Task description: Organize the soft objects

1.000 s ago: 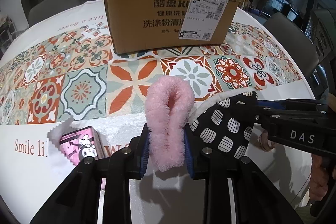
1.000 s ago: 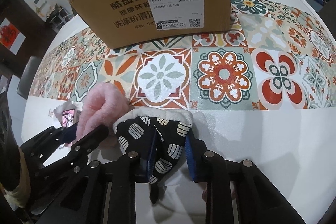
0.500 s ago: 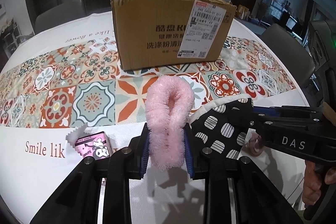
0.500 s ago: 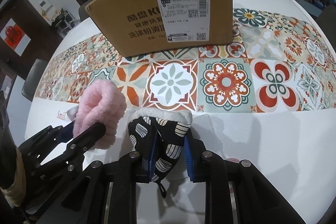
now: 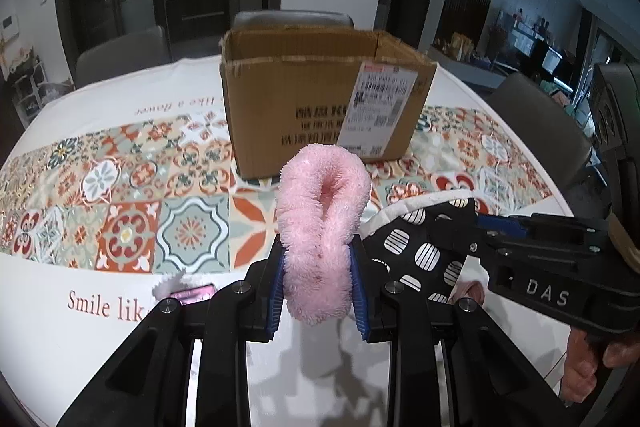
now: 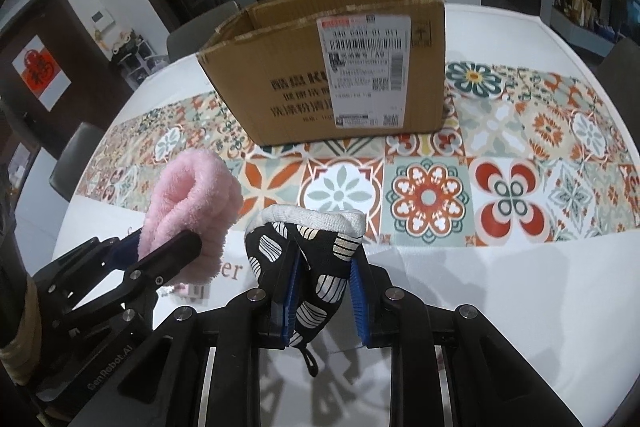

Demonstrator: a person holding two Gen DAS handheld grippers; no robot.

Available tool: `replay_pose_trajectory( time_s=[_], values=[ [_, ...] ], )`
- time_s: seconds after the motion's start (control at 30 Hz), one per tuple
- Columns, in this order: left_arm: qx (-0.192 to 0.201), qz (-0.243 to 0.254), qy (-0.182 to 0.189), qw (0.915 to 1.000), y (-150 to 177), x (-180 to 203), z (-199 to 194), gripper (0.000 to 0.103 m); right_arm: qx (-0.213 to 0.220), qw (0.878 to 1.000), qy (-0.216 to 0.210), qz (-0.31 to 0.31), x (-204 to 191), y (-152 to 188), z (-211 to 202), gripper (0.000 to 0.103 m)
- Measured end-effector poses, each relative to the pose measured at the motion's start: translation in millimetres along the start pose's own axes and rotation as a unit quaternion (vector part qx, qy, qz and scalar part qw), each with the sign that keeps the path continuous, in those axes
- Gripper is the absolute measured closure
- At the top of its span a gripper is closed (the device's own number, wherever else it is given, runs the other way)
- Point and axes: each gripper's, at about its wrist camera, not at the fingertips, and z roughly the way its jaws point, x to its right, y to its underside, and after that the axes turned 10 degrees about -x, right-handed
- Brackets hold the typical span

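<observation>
A fluffy pink cloth (image 5: pixel 320 227) is clamped in the left gripper (image 5: pixel 318 291), and a black spotted mitt (image 6: pixel 316 259) is pinched in the right gripper (image 6: pixel 324 297) – both are held above the near white tablecloth (image 6: pixel 500 291), with the open cardboard box (image 6: pixel 332 75) further back

Pink fluffy cloth (image 5: pixel 320 227); black mitt (image 6: pixel 316 267) with white striped ovals and cream cuff; brown cardboard box (image 6: pixel 332 79); white tabletop (image 6: pixel 500 299), multicoloured floral tiles.

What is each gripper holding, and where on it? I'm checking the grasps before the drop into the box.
The left gripper squeezes the folded pink fluffy cloth near its lower end; the right gripper pinches the black patterned mitt across its middle.
</observation>
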Motion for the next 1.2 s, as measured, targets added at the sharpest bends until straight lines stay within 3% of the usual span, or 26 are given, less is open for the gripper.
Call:
replay_pose_trajectory(
  time_s=[0.6,1.2],
  values=[
    [0.069,0.016,-0.022,0.9972,-38,9,-37,0.074,0.084,0.996,0.007,-0.012,-6,-19,-49,0.079],
    [0.128,0.021,-0.034,0.9909,-79,7,-63,0.074,0.187,0.982,0.020,-0.013,-10,-53,-96,0.079]
  ],
)
